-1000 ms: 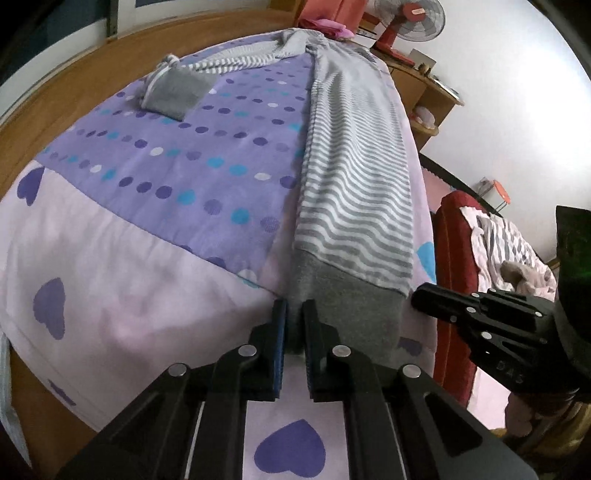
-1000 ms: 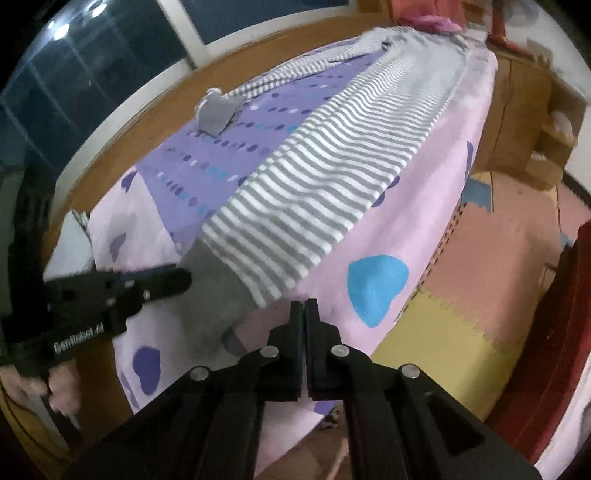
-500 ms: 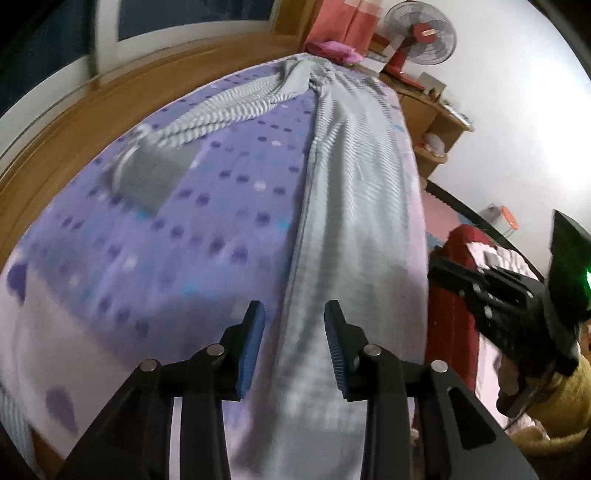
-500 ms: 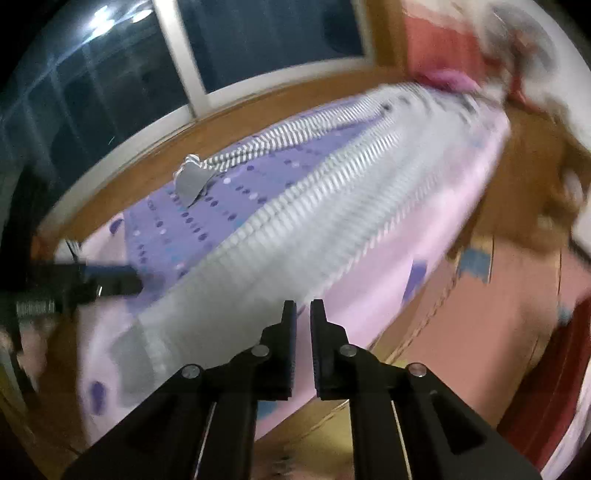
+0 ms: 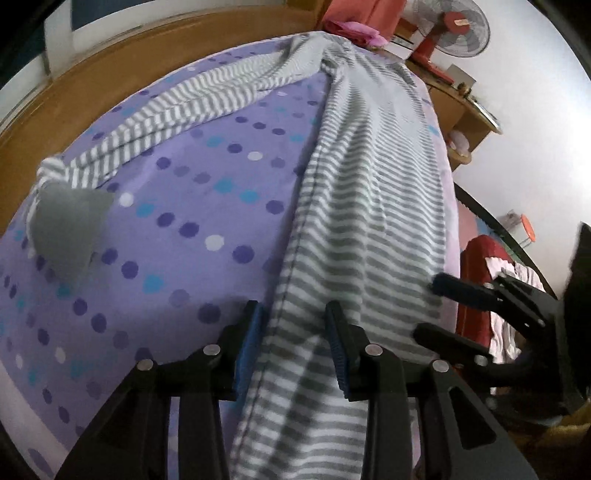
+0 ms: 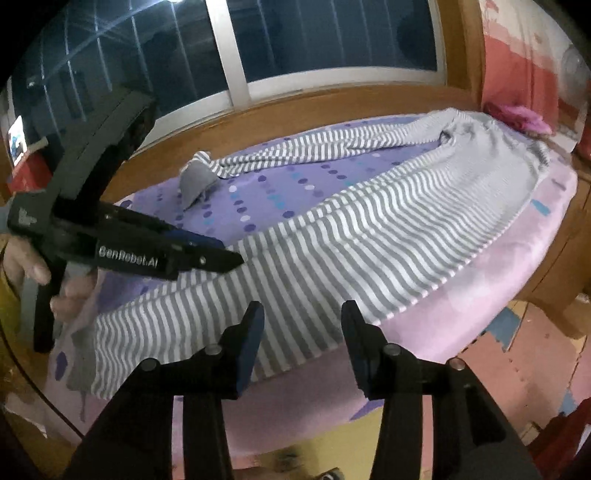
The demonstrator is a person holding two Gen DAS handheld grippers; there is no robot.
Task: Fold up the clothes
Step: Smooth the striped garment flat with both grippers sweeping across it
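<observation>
Grey-and-white striped trousers (image 5: 373, 192) lie spread on the bed (image 6: 491, 266), one leg along its near long edge, the other angled toward the far edge and ending in a grey cuff (image 5: 66, 229). Left gripper (image 5: 293, 332), marked "GenRobot.AI" on its side, has its jaws spread over the near leg's inner seam; right gripper (image 6: 301, 341) is spread above the same leg's outer edge. A red fan (image 5: 448, 27) stands beyond the bed's far end.

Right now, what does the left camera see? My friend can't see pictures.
The open left gripper hovers over a leg of grey-and-white striped trousers spread on a purple dotted bedsheet. The right gripper pokes in from the right, also open.
</observation>
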